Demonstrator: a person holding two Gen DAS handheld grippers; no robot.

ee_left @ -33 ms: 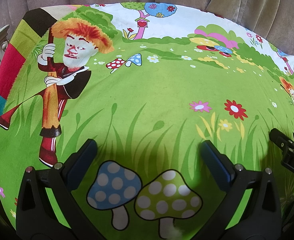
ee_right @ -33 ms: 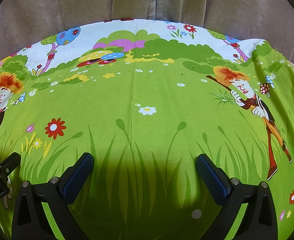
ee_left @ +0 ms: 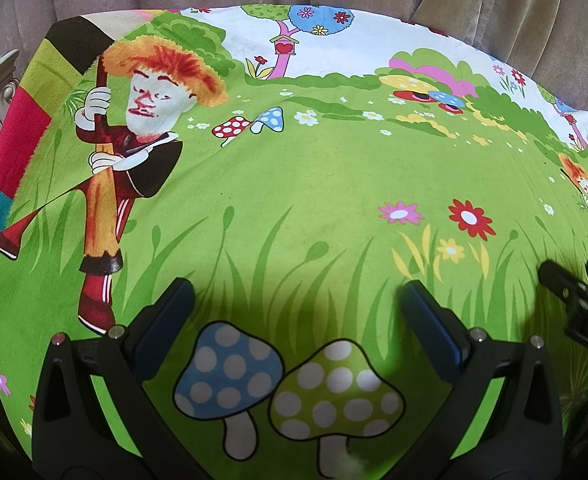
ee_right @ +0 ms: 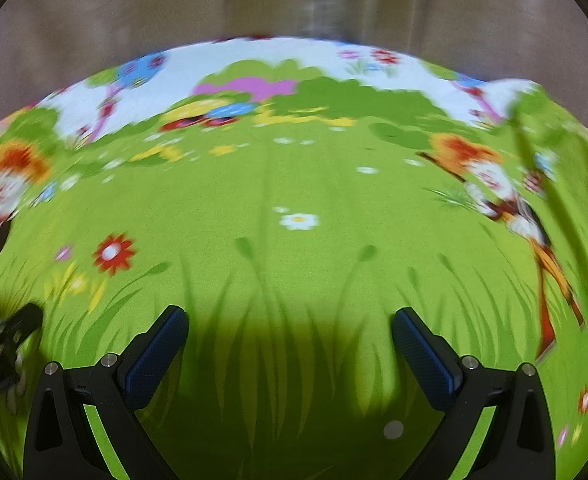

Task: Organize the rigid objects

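A: Where are the rigid objects we're meant to organize?

B: None shows in either view. The printed cloth (ee_left: 313,184) over the desk carries only its cartoon meadow: mushrooms, flowers, a straw-haired figure at 10 o'clock.

A: So how will they handle?

B: I can't judge weight, slip or a grasp point without seeing one. Being rigid, they should take a firm pinch without deforming. The cloth itself is soft and may bunch under a dragged item.

A: The grippers?

B: The left gripper (ee_left: 297,312) has its jaws spread wide, holding nothing. The right gripper (ee_right: 290,336) likewise gapes empty; its view is blurred.

A: Any writing?

B: Part of a label on the right gripper's body at 3 o'clock in the left view, too cut off to read.
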